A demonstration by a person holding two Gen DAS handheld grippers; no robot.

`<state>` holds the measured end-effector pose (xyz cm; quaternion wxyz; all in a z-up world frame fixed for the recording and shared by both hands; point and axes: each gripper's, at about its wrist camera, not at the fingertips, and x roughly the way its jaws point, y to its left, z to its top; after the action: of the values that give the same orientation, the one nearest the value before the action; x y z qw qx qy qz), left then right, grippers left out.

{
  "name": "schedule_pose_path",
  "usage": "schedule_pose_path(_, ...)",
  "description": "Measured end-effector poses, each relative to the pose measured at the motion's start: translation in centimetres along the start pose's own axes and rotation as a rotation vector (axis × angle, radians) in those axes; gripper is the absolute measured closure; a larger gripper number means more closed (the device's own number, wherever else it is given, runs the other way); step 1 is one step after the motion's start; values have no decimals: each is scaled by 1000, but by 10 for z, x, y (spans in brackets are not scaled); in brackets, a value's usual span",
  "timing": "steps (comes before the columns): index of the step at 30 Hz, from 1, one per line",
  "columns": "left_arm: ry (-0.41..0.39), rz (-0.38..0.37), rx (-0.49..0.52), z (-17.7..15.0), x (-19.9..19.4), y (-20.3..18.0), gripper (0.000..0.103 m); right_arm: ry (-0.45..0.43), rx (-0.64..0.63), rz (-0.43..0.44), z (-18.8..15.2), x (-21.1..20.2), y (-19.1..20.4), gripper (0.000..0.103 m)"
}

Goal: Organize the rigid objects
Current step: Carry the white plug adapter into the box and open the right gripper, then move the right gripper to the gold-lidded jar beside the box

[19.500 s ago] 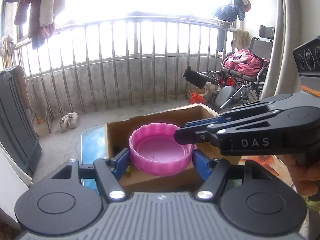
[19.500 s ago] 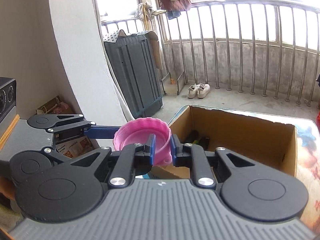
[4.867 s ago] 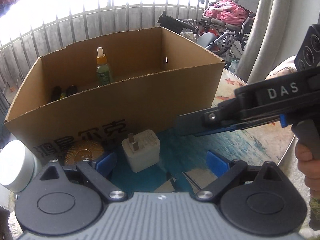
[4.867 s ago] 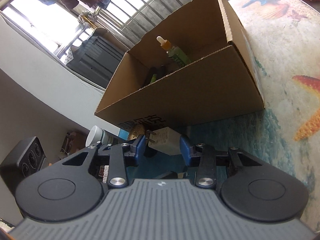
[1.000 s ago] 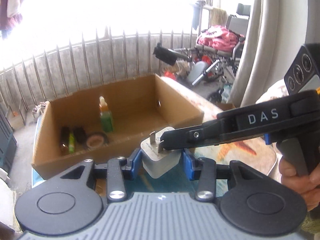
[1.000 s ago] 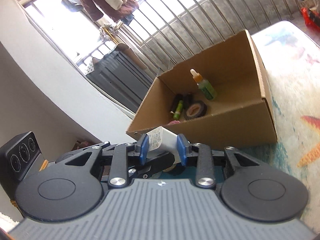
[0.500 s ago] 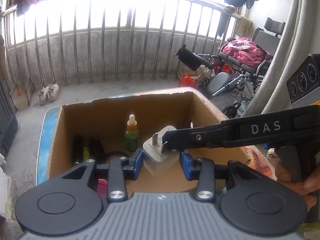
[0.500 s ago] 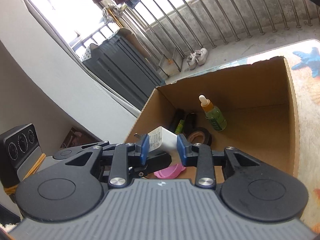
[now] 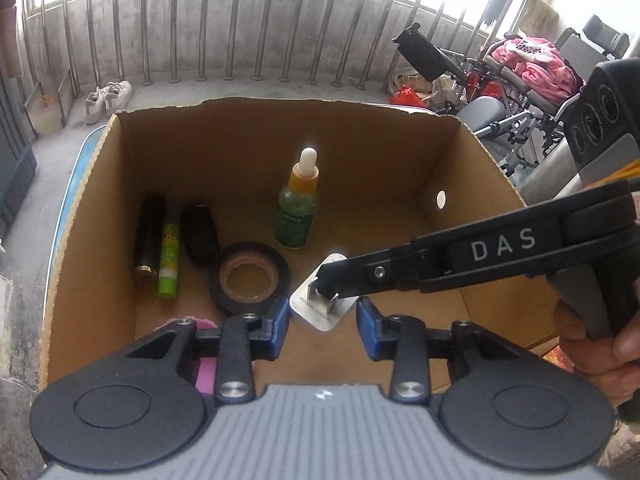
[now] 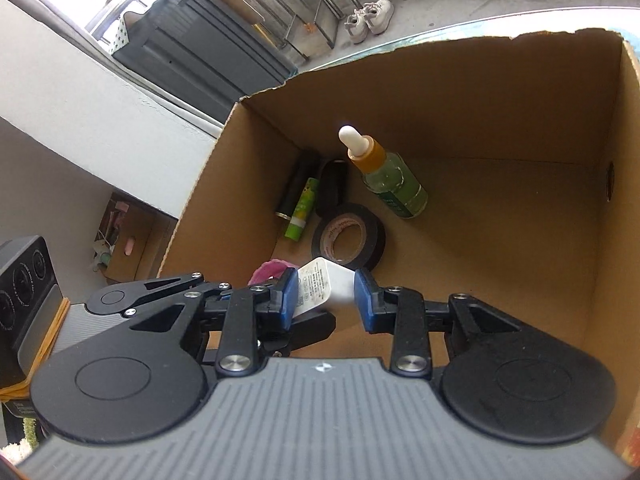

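Observation:
A white plug charger (image 10: 326, 286) hangs over the floor of the open cardboard box (image 10: 440, 48), prongs toward the left wrist view. My right gripper (image 10: 326, 300) is shut on it, both blue pads pressing its sides. In the left wrist view the charger (image 9: 324, 308) sits just beyond my left gripper (image 9: 323, 326). The left jaws are closing, with the charger in line with the gap and the pads clear of it. The right gripper (image 9: 326, 286) reaches in from the right. One of the left fingers (image 10: 312, 322) lies under the charger.
In the box (image 9: 280, 108) stand a green dropper bottle (image 9: 298, 208), a black tape roll (image 9: 250, 278), a green tube (image 9: 169, 256), two dark cylinders (image 9: 150, 236) and a pink bowl (image 9: 208, 372). The box floor on the right is bare. Behind are a railing (image 9: 240, 20) and a wheelchair (image 9: 520, 80).
Both grippers have travelled forward and tipped down over the box, carrying the charger from above the near wall to inside it. The left pads no longer hug the charger.

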<state>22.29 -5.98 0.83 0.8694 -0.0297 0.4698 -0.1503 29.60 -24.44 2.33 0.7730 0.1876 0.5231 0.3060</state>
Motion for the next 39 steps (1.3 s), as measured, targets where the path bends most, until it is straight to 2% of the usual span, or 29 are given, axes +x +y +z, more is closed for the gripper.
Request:
schedule_pose_path(3,15,-4,-4,0,5,1,65,24,9,-7,0,9,-5,72)
schedule_pose_path(4,14,-6,-3,0,5,1,65,31,12,-3,0,11,-6,69)
schedule_pose_path(10,7,-9,0,-1,3,-1,65,12,-3,-17,0,9,-2,70)
schedule_pose_path(13,-19,-29,-9,-4,-5,-2,57,-26,-3,-5,-3,-1,0,70)
schedule_pose_path(15,-47,-37,-8,-6,-13,-3,44,-72,-8,-5,-6,-14,4,69)
schedule_pose_path(18,-85,-28,4,-11,-32,-8,35,-148,-8,19,-18,-39,9,69)
schedule_pose_path(24,-157,3,45,-32,-78,-18,22,-330,-4,77,-71,-104,18,65)
schedule_pose_path(27,-183,-4,71,-48,-99,-22,18,-386,31,90,-105,-123,19,65)
schedule_pose_path(32,-195,-51,101,-76,-118,-27,16,-425,133,133,-158,-130,15,63)
schedule_pose_path(39,-168,-65,139,-114,-121,-34,15,-393,205,174,-205,-113,21,63)
